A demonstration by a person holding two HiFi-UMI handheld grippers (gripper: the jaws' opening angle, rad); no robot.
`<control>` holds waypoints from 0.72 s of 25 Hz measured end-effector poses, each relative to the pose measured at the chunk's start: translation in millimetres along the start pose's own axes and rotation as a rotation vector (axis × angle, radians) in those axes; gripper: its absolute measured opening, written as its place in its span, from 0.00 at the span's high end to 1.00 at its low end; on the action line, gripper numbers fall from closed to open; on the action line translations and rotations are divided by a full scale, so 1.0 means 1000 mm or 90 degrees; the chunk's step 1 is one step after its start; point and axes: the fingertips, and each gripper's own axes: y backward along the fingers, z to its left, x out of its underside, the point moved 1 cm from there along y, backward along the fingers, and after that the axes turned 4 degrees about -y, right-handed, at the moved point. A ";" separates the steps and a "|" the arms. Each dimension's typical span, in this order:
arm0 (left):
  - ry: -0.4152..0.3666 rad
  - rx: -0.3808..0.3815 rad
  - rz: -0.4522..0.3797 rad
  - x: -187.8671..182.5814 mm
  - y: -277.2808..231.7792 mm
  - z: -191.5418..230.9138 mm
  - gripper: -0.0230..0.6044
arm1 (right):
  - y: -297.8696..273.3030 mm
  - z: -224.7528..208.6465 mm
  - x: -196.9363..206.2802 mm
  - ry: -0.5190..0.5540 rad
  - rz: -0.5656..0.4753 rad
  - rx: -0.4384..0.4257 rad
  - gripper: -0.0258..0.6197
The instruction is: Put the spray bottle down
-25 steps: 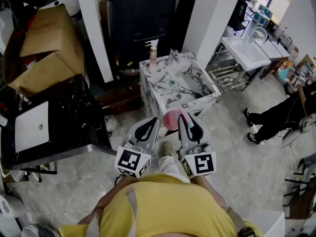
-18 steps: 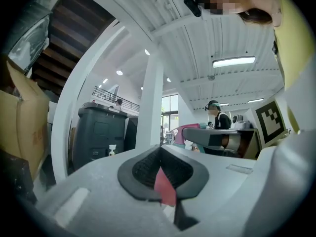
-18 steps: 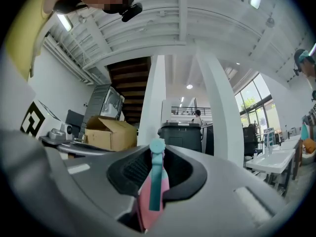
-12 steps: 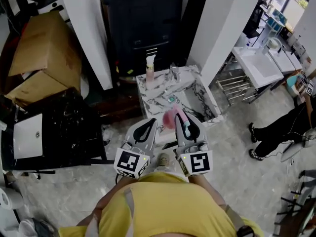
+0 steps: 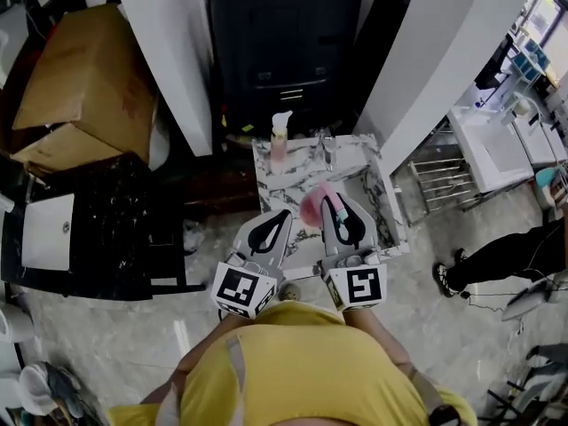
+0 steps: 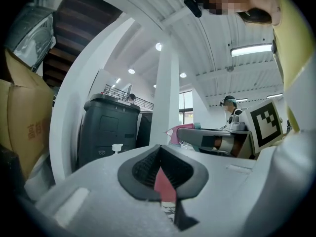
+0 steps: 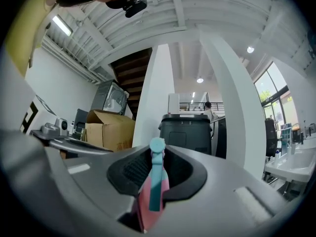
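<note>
Spray bottle (image 7: 148, 196) (pink), clamped in right gripper (image 7: 157, 157)

Head view dim; gripper views bright (ceiling lamps (image 6: 251, 49) glare); fisheye edges dark.

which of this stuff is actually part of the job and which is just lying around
Job: spray bottle, held in right gripper; marble sink top, likely landing spot.
Lying about: cardboard boxes; black cabinet; pump bottle by the tap; black counter.

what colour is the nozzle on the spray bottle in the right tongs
Teal nozzle on a pink spray bottle; the right gripper view shows it best.
</note>
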 end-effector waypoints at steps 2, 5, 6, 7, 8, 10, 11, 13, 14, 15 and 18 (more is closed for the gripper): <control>0.002 -0.006 0.008 0.005 -0.004 0.007 0.97 | -0.006 -0.004 0.013 -0.002 0.022 0.002 0.86; 0.006 -0.011 0.018 0.013 -0.015 0.019 0.97 | -0.024 -0.006 0.023 -0.002 0.025 -0.007 0.86; 0.006 -0.010 0.020 0.015 -0.021 0.022 0.97 | -0.032 -0.006 0.021 -0.001 0.010 -0.009 0.86; 0.007 -0.007 0.022 0.016 -0.026 0.026 0.97 | -0.039 -0.007 0.019 0.001 -0.007 -0.007 0.86; 0.009 -0.003 0.026 0.018 -0.031 0.029 0.97 | -0.046 -0.009 0.017 0.004 -0.017 0.000 0.86; 0.006 0.007 0.033 0.020 -0.041 0.036 0.97 | -0.057 -0.014 0.019 0.009 -0.024 0.014 0.86; 0.000 0.015 0.035 0.021 -0.047 0.040 0.97 | -0.063 -0.017 0.021 0.010 -0.028 0.021 0.86; -0.009 0.030 0.036 0.022 -0.058 0.047 0.97 | -0.077 -0.022 0.028 0.015 -0.030 0.030 0.86; -0.010 0.036 0.034 0.022 -0.064 0.050 0.97 | -0.084 -0.025 0.033 0.017 -0.027 0.034 0.86; -0.011 0.041 0.033 0.022 -0.070 0.054 0.97 | -0.092 -0.028 0.038 0.016 -0.026 0.038 0.86; -0.017 0.047 0.032 0.026 -0.081 0.061 0.97 | -0.111 -0.035 0.050 0.011 -0.026 0.051 0.86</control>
